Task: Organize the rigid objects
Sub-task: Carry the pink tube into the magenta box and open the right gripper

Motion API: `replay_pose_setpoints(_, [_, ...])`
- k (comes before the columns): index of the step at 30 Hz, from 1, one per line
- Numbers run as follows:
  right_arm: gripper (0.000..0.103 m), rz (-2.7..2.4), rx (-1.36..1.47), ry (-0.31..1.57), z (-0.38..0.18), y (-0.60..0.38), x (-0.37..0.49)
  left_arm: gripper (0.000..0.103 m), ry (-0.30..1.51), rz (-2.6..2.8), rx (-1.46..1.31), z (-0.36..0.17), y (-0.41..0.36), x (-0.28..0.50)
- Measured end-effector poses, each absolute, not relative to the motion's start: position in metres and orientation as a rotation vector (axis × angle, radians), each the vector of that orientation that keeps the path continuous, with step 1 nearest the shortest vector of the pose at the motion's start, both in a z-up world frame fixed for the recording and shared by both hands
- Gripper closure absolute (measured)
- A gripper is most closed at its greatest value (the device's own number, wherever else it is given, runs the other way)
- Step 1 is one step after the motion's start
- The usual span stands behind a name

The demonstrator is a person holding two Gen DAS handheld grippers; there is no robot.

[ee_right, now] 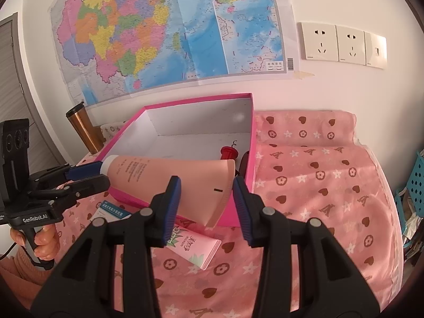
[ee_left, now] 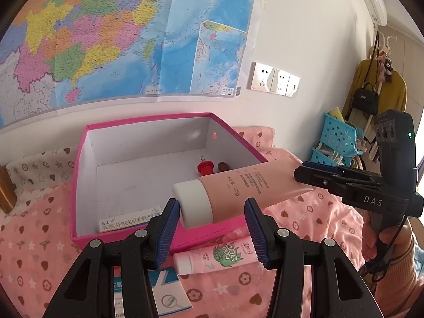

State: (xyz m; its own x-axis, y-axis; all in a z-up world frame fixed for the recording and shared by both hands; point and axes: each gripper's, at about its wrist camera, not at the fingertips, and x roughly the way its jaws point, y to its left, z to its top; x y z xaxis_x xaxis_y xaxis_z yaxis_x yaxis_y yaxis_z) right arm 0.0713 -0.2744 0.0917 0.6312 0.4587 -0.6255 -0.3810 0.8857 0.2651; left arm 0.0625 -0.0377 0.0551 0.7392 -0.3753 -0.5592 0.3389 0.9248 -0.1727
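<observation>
A pink tube with a white cap point(ee_left: 233, 189) point(ee_right: 169, 177) hangs level over the front rim of a pink box point(ee_left: 79, 164) point(ee_right: 253, 143). My left gripper point(ee_left: 210, 225) point(ee_right: 88, 175) stands open around the cap end. My right gripper point(ee_right: 208, 206) point(ee_left: 308, 175) has its jaws on either side of the tube's flat crimped end; in the left wrist view its jaws look closed on that end. Inside the box lie a red cap-like piece point(ee_left: 204, 168) point(ee_right: 229, 153), a small brown object point(ee_left: 224, 166) and a medicine carton point(ee_left: 129, 221).
A smaller pink tube with green print point(ee_left: 212, 258) point(ee_right: 193, 249) and a blue-white leaflet box point(ee_left: 169, 288) point(ee_right: 112, 212) lie on the pink cloth before the box. A copper tumbler point(ee_right: 83, 127) stands left; blue baskets point(ee_left: 339, 137) stand right. A map covers the wall.
</observation>
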Motion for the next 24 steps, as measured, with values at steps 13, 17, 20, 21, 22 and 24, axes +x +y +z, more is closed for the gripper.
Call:
replay_pose_setpoints(13, [0.059, 0.483, 0.102, 0.748, 0.093, -0.271, 0.082, 0.052, 0.631, -0.378, -0.061, 0.057, -0.036, 0.075])
replay_pose_setpoints(17, [0.059, 0.484, 0.096, 0.751, 0.094, -0.27, 0.088, 0.052, 0.634, -0.376, -0.062, 0.057, -0.035, 0.078])
replay_pose_setpoints(20, [0.059, 0.484, 0.087, 0.759, 0.093, -0.268, 0.092, 0.052, 0.635, -0.372, -0.062, 0.057, -0.034, 0.081])
replay_pose_setpoints(21, [0.059, 0.482, 0.085, 0.76, 0.093, -0.268, 0.093, 0.052, 0.635, -0.37, -0.06, 0.057, -0.034, 0.083])
replay_pose_setpoints(22, [0.059, 0.482, 0.083, 0.76, 0.092, -0.268, 0.094, 0.052, 0.635, -0.368, -0.058, 0.057, -0.034, 0.084])
replay_pose_setpoints(24, [0.059, 0.485, 0.087, 0.764, 0.091, -0.268, 0.098, 0.052, 0.636, -0.364, -0.05, 0.056, -0.034, 0.088])
